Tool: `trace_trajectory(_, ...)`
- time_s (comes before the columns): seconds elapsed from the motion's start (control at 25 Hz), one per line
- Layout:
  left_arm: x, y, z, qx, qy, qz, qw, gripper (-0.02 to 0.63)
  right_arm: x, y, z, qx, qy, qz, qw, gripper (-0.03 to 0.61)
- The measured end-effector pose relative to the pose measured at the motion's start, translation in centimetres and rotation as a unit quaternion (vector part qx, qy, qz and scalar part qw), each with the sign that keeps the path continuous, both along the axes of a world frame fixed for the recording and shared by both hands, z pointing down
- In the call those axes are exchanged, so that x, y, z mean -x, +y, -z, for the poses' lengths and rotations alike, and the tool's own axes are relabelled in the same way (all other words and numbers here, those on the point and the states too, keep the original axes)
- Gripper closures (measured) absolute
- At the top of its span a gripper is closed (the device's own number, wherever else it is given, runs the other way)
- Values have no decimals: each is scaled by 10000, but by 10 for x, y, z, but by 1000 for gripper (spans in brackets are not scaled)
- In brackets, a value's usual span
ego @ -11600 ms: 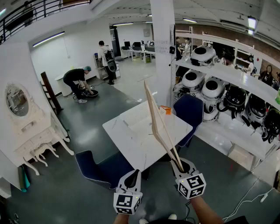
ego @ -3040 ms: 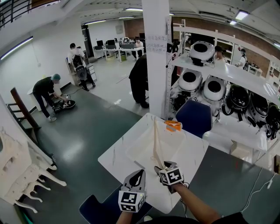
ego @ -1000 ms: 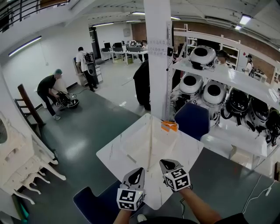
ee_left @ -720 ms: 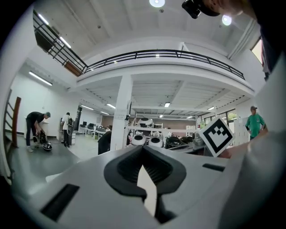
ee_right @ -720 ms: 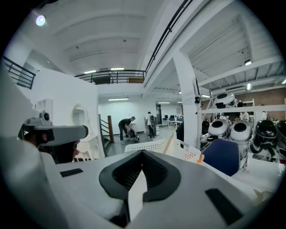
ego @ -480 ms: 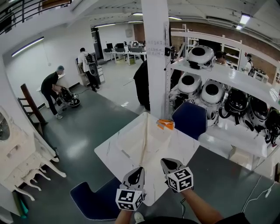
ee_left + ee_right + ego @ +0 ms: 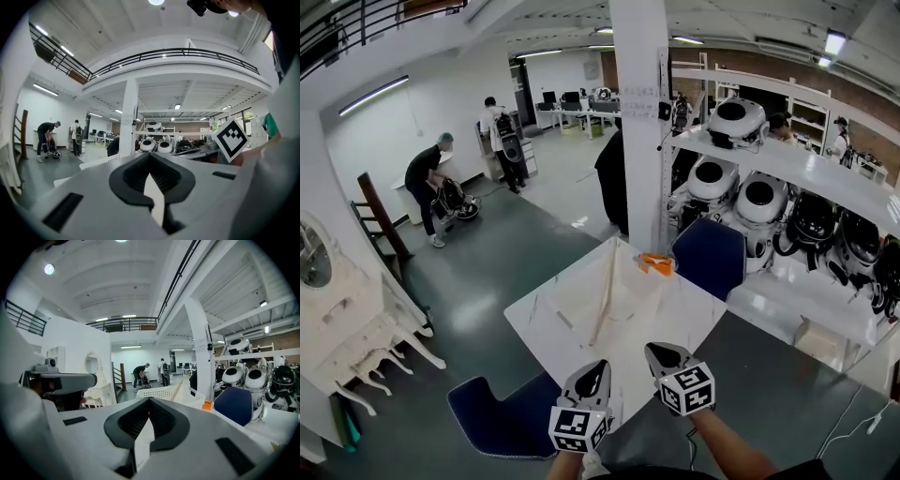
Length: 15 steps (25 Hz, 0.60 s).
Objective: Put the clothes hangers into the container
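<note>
Table [image 7: 544, 323] of white marble look carries the white container [image 7: 642, 305]; one wooden clothes hanger [image 7: 603, 307] leans inside it. Left gripper [image 7: 594, 367] and right gripper [image 7: 657, 352] hover beside the table's near corner, both claws pressed together, pinching nothing.

open air over the table [image 7: 532, 328], save the leaning hanger [image 7: 604, 302]; pillar [image 7: 639, 122] and blue chair [image 7: 711, 259] block beyond.

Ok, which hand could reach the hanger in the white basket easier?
Probably the right. The right gripper points at the hanger in the basket; the left gripper points beside it. Both are shut, empty.
</note>
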<state>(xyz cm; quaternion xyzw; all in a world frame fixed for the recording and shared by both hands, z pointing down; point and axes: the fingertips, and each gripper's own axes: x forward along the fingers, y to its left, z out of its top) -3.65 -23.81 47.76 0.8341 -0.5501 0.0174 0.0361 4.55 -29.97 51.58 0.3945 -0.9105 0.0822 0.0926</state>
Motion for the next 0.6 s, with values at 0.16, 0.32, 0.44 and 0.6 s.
trace_trajectory(0.16,-10,8,3,-32,-98,85,9999,609,-8,9,0,-39,-36,84,10000,560)
trace_trajectory(0.32,-20,13,5,-61,-116,175,9998,609,-15,13,-1,-38,-92,145,9998,560)
trace_trajectory(0.44,-26,16,4,-60,-174,153,9997,609,-17,15,-2,-30,-120,166,9998,560)
trace_trajectory(0.6,-28,18,2,-34,-191,125,9997,609,-17,18,-6,12,-143,160,9998,560)
